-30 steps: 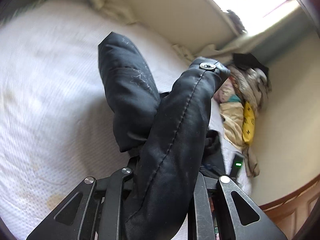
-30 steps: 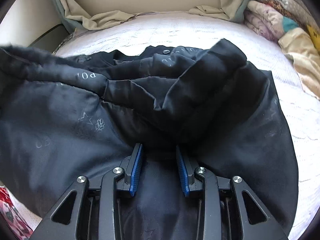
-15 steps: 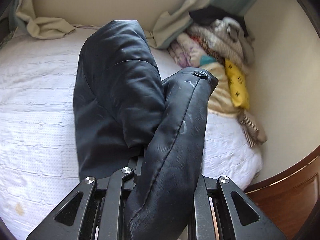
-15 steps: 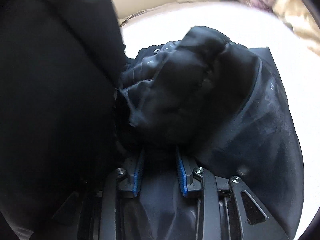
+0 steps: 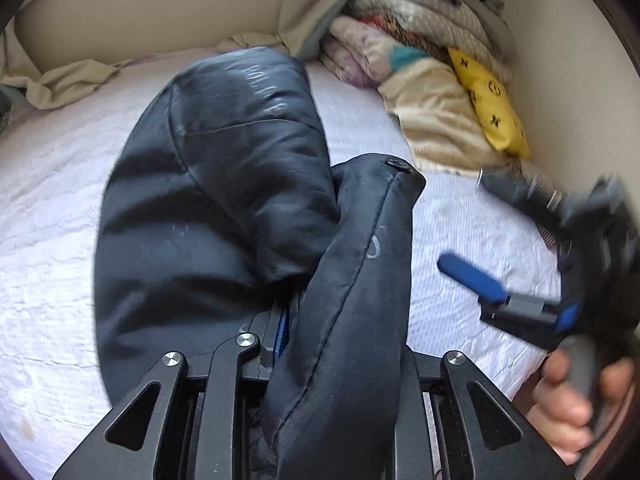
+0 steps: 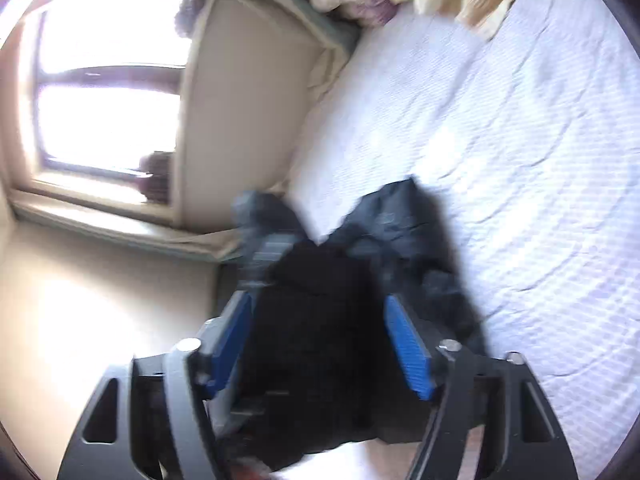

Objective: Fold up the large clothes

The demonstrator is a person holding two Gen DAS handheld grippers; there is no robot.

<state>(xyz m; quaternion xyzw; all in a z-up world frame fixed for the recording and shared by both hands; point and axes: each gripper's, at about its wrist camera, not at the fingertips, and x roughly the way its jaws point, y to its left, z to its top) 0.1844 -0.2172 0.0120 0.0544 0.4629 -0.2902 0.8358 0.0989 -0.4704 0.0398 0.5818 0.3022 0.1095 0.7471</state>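
The dark padded jacket (image 5: 224, 208) bulges ahead of the left gripper (image 5: 316, 344), whose fingers are easing apart yet clamp a thick seamed edge; the rest slumps on the bed (image 5: 52, 216) beyond. The right gripper (image 6: 320, 344) is opening, fingers wide apart, dark blurred cloth between them, unpinched. The jacket looks soft, puffy, slick and fairly light; seams and hems likely give the surest hold.
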